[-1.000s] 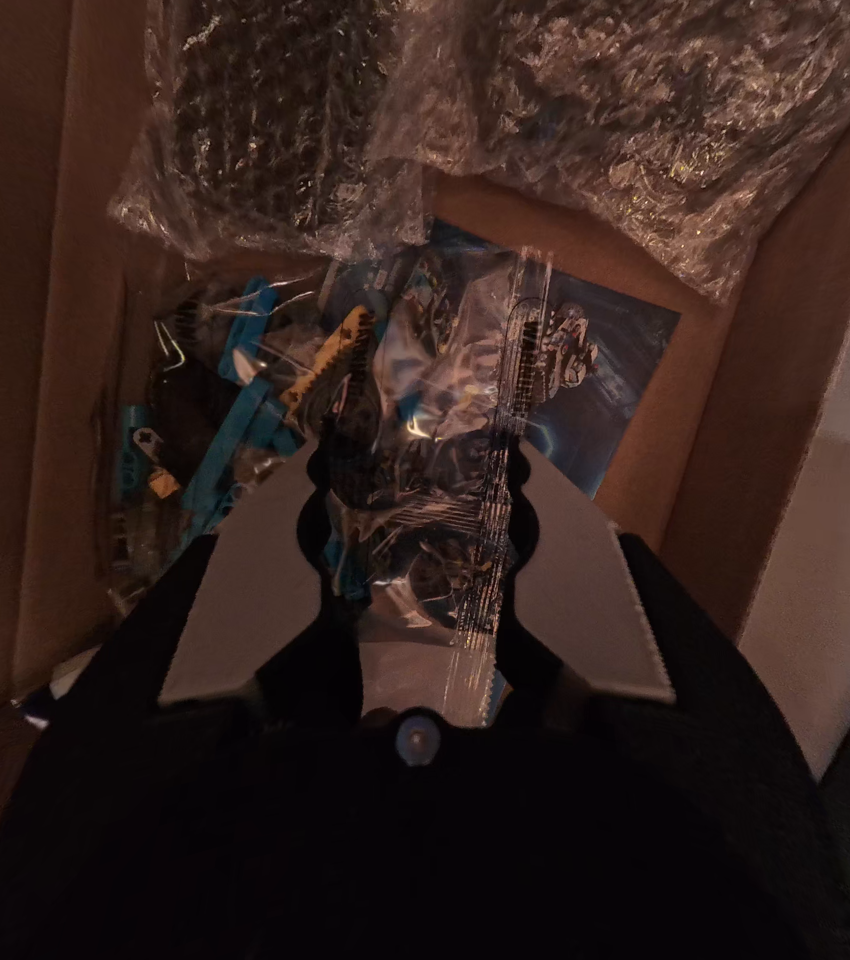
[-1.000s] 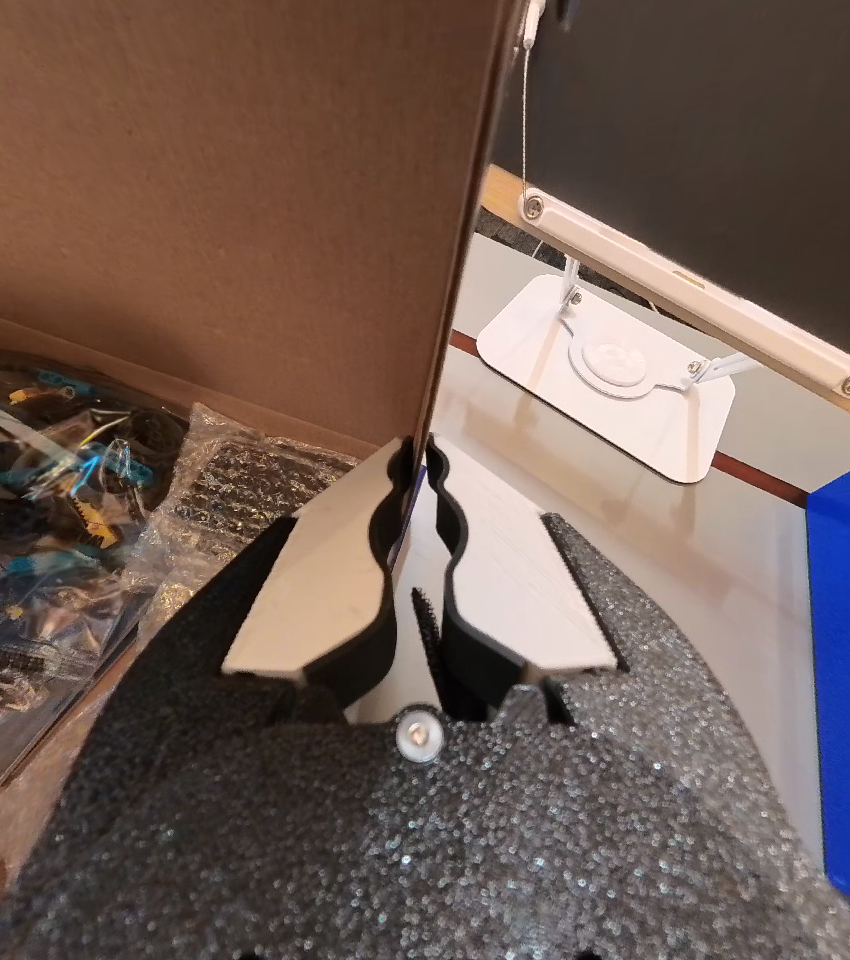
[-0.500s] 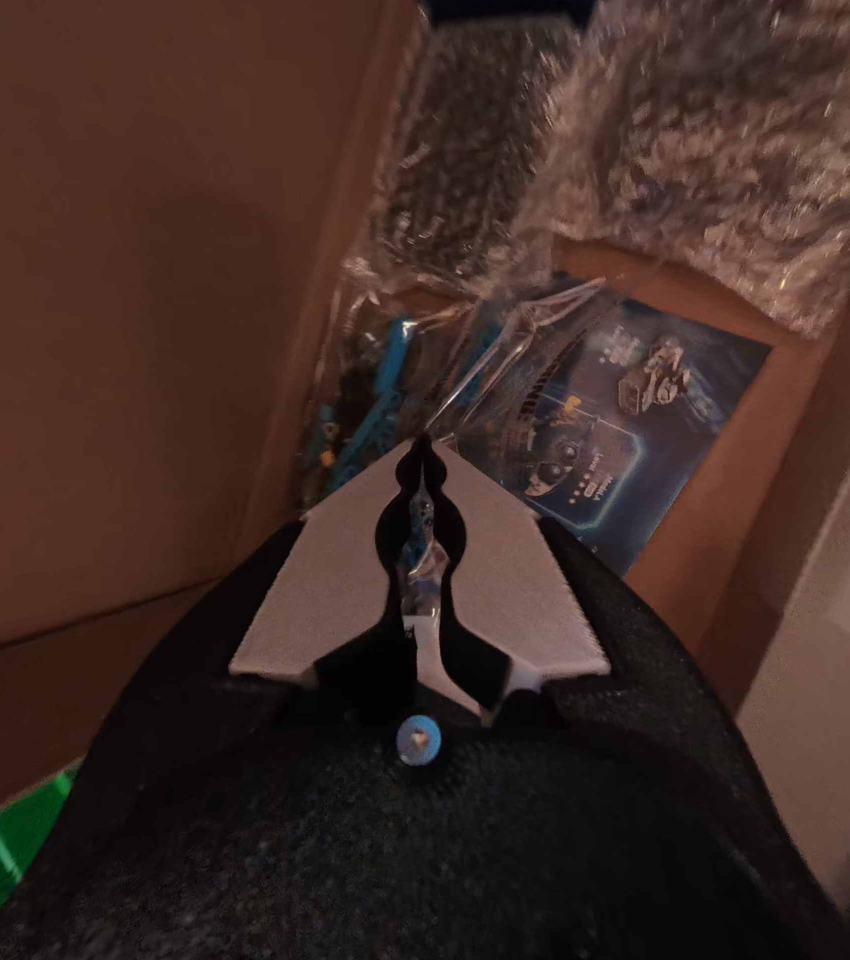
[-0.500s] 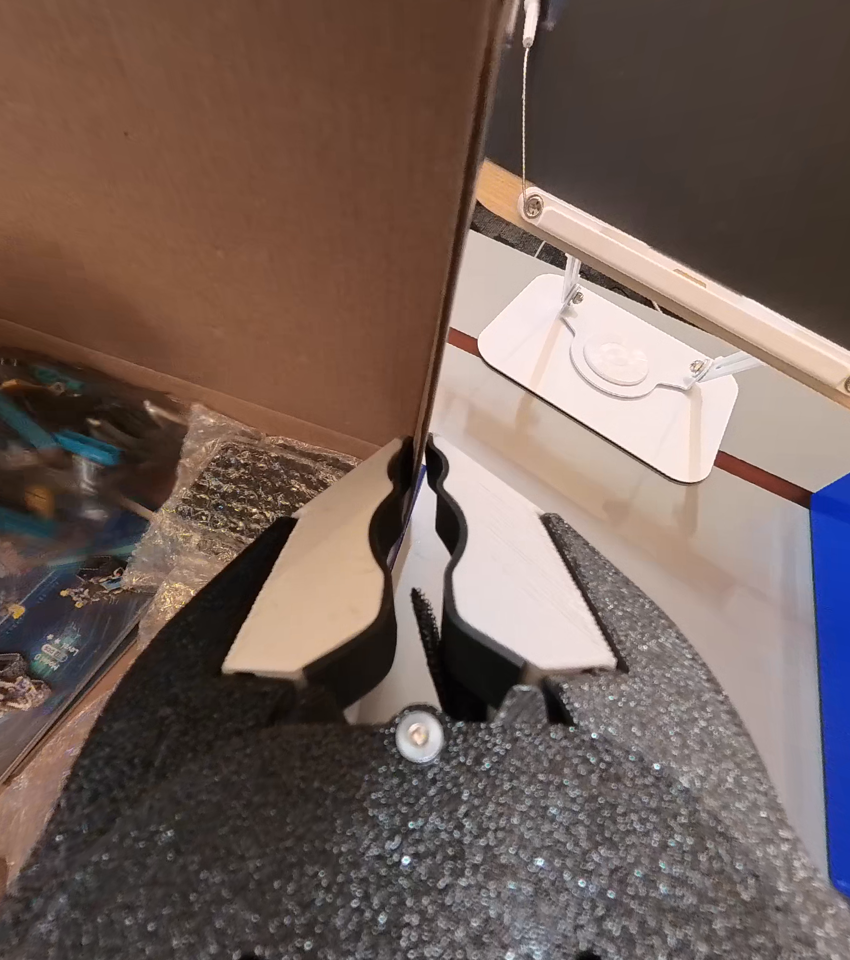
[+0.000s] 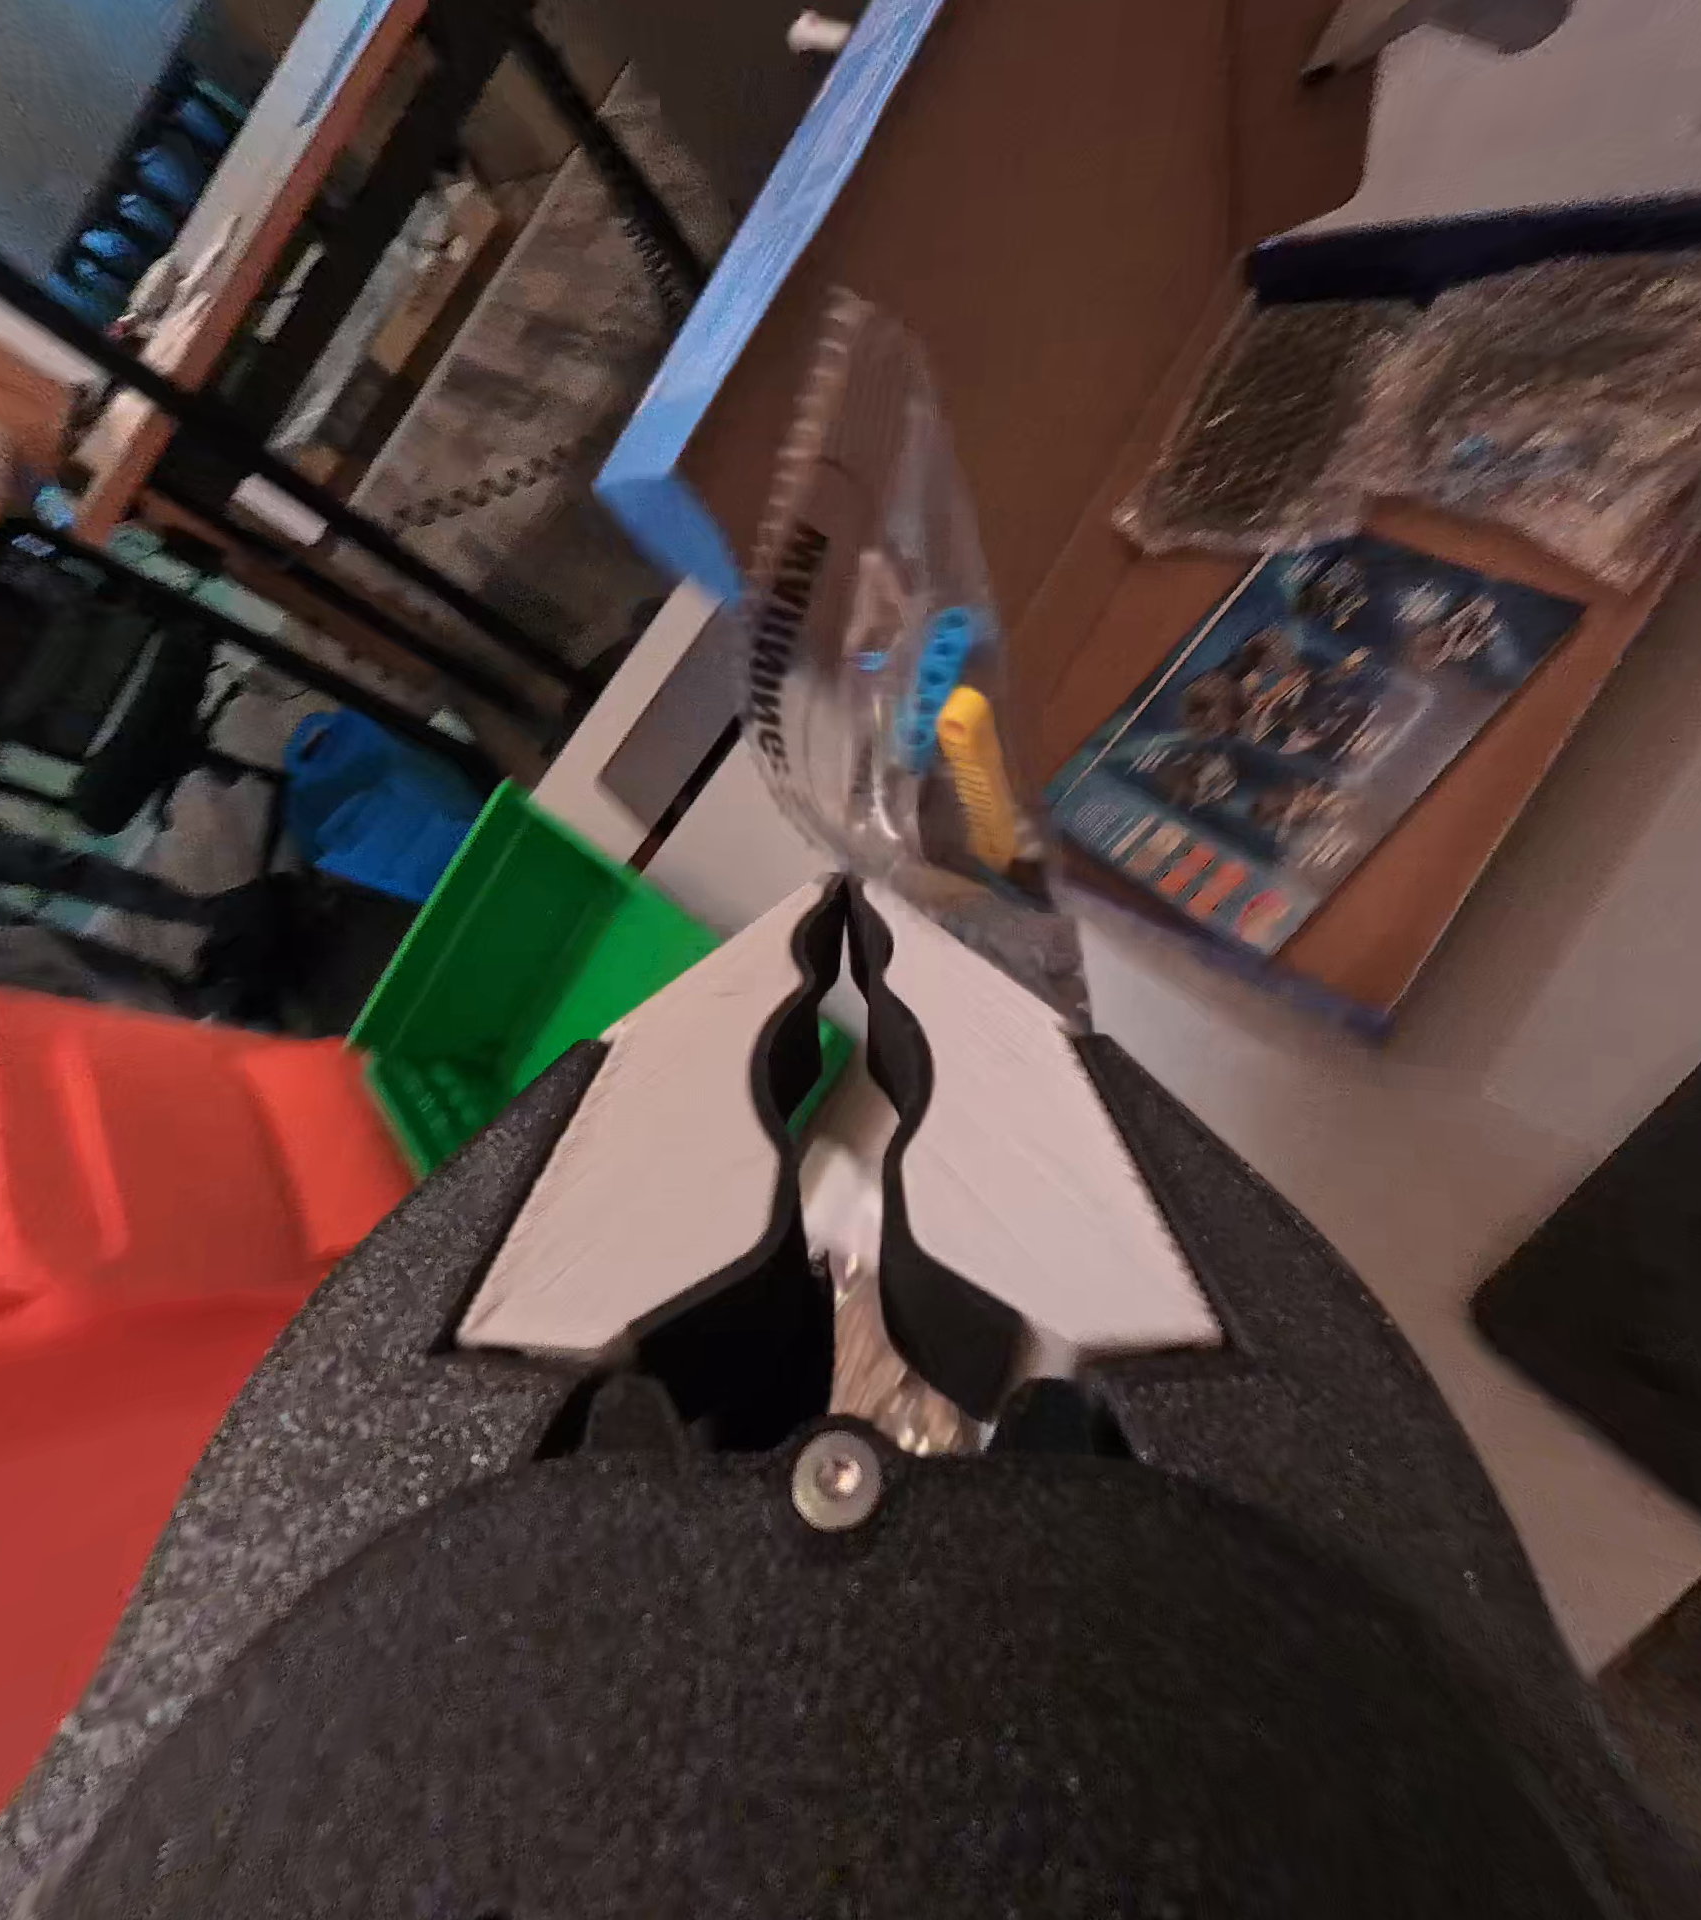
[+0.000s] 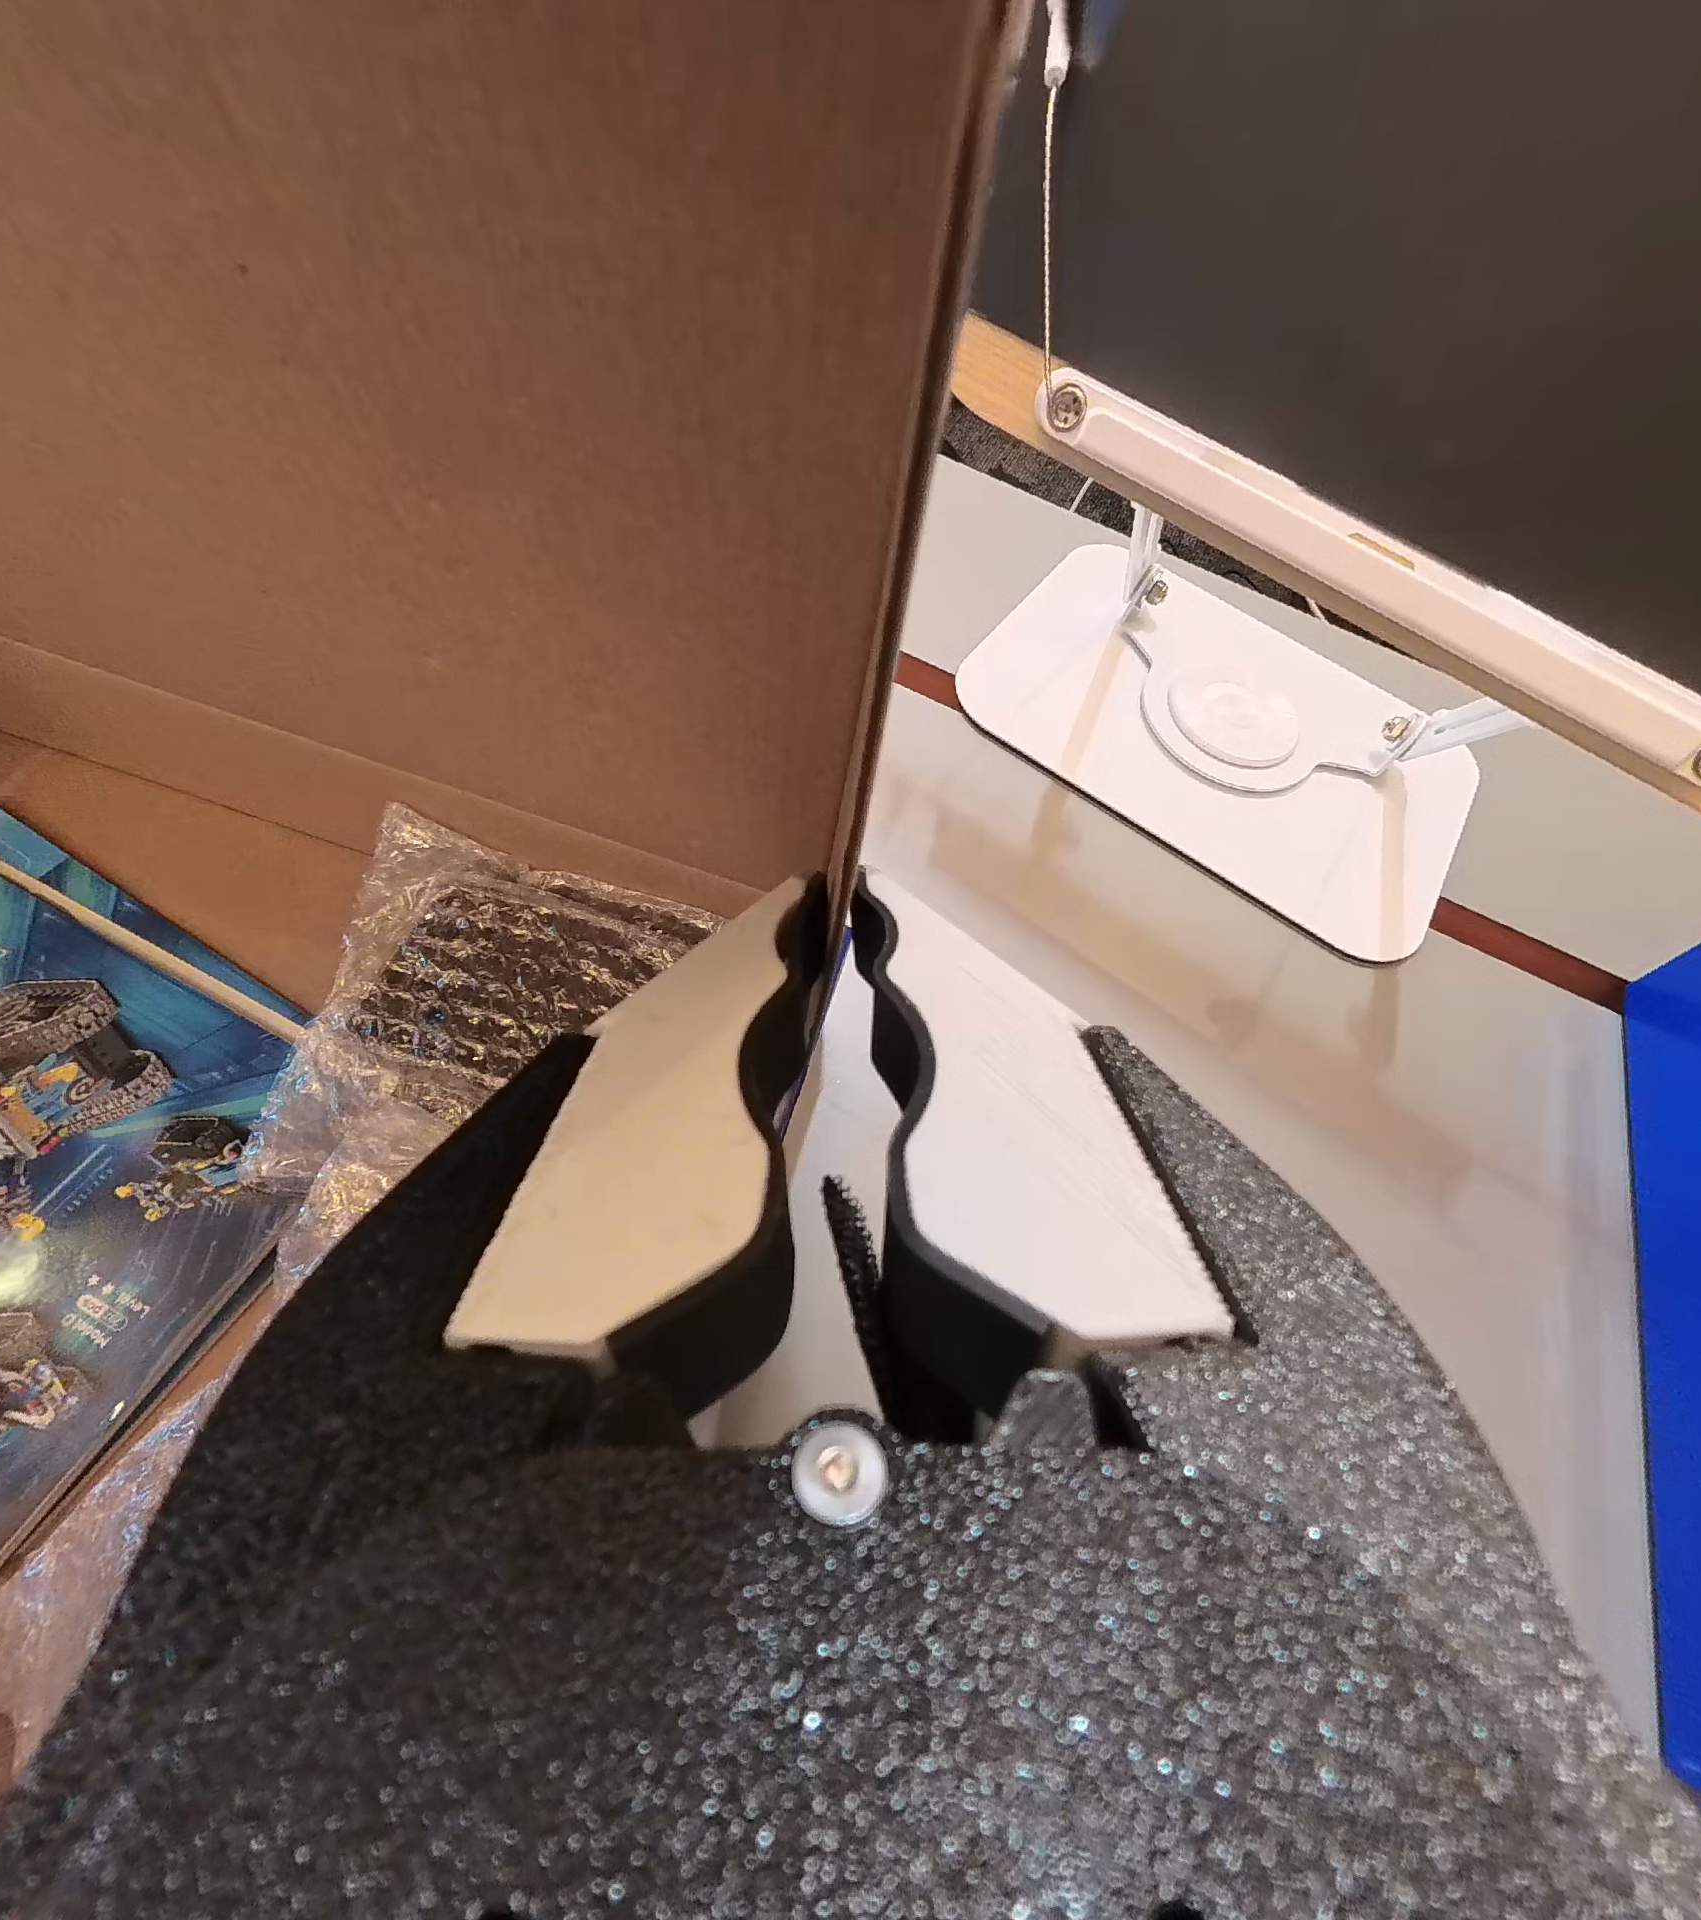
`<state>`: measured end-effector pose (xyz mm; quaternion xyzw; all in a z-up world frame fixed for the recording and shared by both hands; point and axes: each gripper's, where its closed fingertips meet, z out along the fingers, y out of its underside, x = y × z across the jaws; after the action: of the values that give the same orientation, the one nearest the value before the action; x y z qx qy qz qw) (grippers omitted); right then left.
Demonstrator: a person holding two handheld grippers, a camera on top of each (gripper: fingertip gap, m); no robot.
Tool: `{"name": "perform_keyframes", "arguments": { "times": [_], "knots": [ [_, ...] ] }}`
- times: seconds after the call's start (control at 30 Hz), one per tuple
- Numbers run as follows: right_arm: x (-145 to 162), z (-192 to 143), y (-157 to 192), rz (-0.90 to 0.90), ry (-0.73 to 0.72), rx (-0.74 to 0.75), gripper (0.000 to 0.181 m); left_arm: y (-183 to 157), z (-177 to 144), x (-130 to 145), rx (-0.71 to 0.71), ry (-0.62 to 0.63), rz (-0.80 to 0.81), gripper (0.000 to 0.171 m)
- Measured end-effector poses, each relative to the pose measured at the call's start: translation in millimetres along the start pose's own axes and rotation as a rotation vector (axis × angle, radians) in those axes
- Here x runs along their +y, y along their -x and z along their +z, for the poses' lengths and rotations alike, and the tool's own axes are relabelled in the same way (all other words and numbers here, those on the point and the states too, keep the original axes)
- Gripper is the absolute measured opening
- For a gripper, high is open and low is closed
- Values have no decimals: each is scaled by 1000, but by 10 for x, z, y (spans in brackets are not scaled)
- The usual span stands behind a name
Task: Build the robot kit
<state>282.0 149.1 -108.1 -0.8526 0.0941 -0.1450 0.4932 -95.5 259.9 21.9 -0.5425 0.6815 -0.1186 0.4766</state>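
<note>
Left gripper (image 5: pixel 841 883) pinching clear, limp plastic bag of blue and yellow parts (image 5: pixel 887 665) by its corner, hanging above open cardboard box (image 5: pixel 1085 312); light, slippery. Right gripper (image 6: pixel 833 914) clamping upright brown cardboard flap (image 6: pixel 513 416).

In the box (image 6: pixel 98 790), the booklet (image 6: pixel 46 1122) lies left of the bubble-wrapped bundle (image 6: pixel 503 977); the stand (image 6: pixel 1220 758) sits on the table (image 6: pixel 1241 1039) to the right.
</note>
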Motion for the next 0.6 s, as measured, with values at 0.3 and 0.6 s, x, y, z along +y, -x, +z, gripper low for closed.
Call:
{"name": "perform_keyframes", "arguments": {
  "times": [0.3, 0.6],
  "knots": [
    [4, 0, 6, -9, 3, 10, 4, 271, -487, 1518, -130, 378, -5, 0],
    [12, -1, 3, -10, 4, 10, 4, -538, 282, 1712, 57, 274, -185, 7]
  ]
}}
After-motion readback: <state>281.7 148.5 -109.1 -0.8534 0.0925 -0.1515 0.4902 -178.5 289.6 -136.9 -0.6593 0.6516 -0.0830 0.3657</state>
